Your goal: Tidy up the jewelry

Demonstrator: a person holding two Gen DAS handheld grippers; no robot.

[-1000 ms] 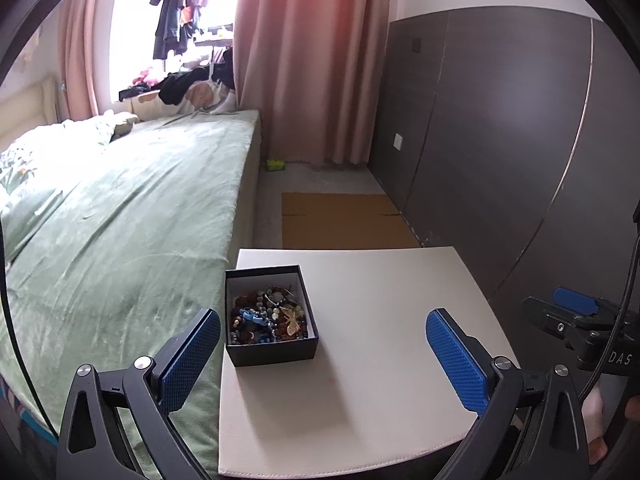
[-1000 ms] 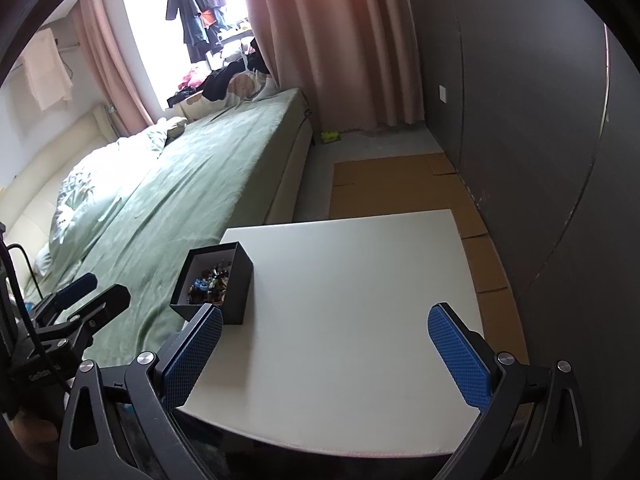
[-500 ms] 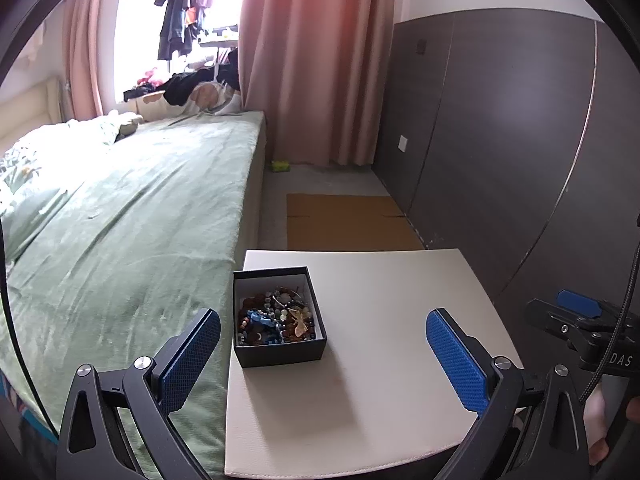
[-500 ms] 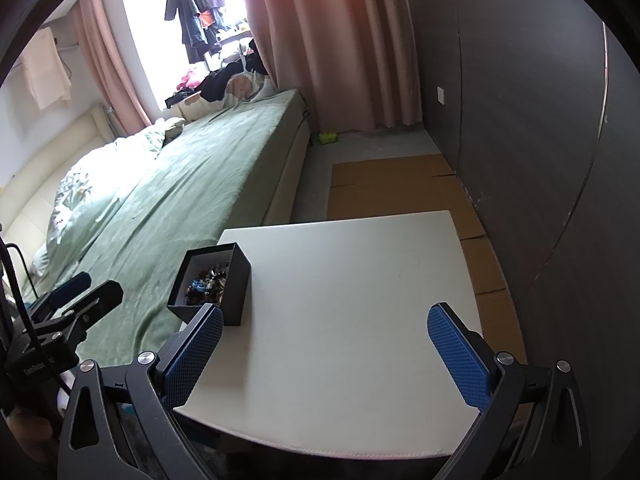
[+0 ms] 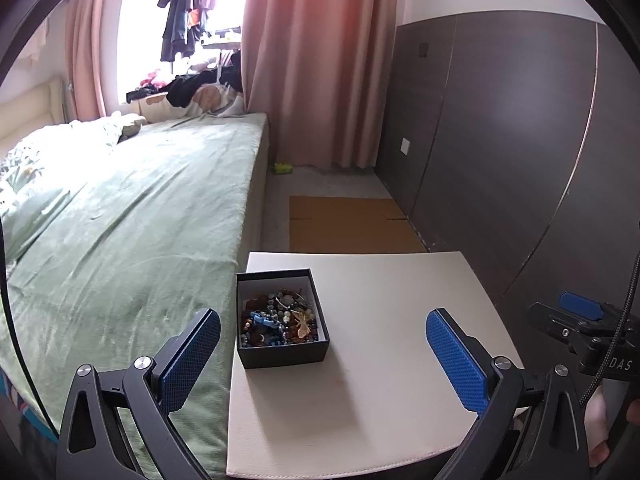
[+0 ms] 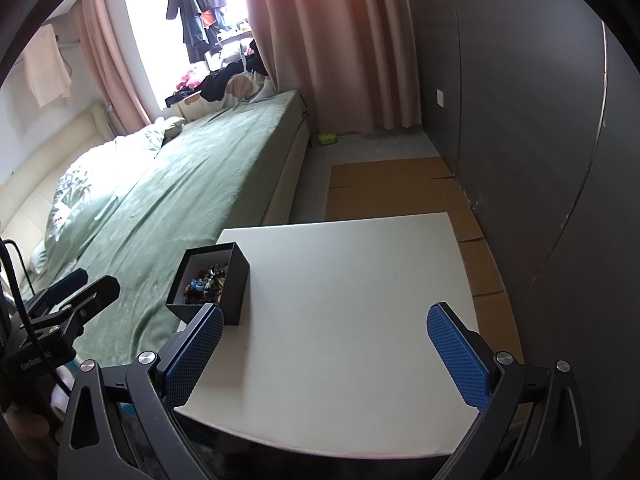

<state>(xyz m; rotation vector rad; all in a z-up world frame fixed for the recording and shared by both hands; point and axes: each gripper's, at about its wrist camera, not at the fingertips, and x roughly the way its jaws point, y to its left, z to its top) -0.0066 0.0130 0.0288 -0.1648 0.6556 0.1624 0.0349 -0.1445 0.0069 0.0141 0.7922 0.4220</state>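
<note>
Both grippers, left [image 5: 323,354] and right [image 6: 325,354], jaws apart, empty. All jewelry [image 5: 277,322] heaped in box [image 5: 280,350] ahead of left jaws; stage indeterminate.

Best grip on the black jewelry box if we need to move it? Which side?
Take the black jewelry box across its two opposite side walls, from above. It sits upright and open-topped near the table edge by the bed; the walls are straight and parallel. The left claw is open and probably nearest. Keep it level so nothing spills.
</note>
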